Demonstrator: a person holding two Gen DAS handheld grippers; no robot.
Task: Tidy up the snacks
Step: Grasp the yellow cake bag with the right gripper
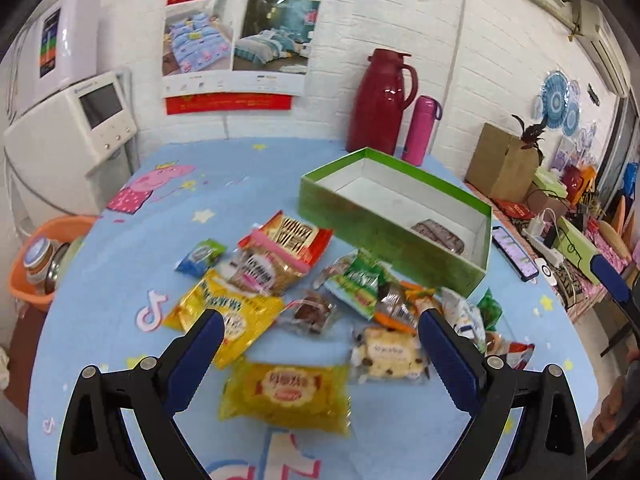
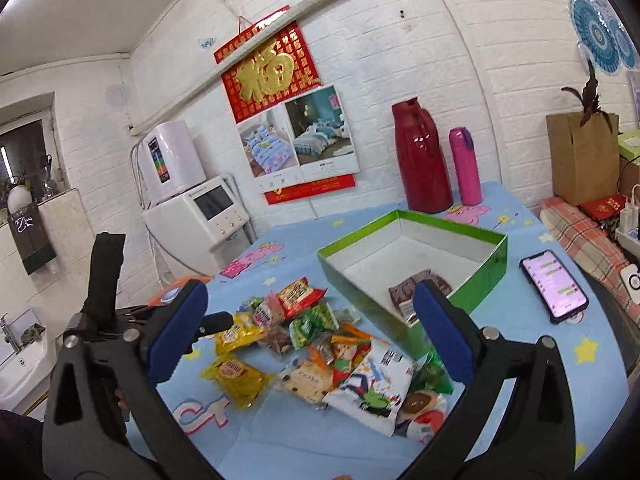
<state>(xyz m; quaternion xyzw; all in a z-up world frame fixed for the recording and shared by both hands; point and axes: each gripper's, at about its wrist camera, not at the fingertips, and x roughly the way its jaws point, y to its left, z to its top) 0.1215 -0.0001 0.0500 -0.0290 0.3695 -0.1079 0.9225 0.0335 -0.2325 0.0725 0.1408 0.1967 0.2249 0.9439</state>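
- Here the left gripper (image 1: 320, 326) is hovering wide open over the snack pile, its blue pads (image 1: 200, 354) holding nothing, low in the left wrist frame.
- Similarly, the right gripper (image 2: 310, 326) is hanging fully spread and empty, its pads framing the same pile in the lower middle of the right wrist frame.
- The green box (image 1: 372, 236) is sitting open at centre right of the left view, just beyond the pile, with one brown packet (image 1: 438, 234) already lying in its near-right end; the rest of its white floor is showing bare.
- The loose snacks are lying scattered on the blue tablecloth (image 1: 224, 184) between the grippers and the box, several overlapping.
- The yellow packet (image 1: 286, 394) is lying nearest the left gripper, just below and between its fingers, its long axis running left to right across the frame, so roughly across the finger gap rather than along it.
- In my judgement the left gripper is the nearer one to that packet, and closing on its shorter width would likely call for turning the wrist first.
- The white cartoon packet (image 2: 370, 386) is lying closest to the right gripper, tilted diagonally at lower centre of the right view.
- A phone (image 2: 554, 284) is lying right of the box, well apart from the snacks.
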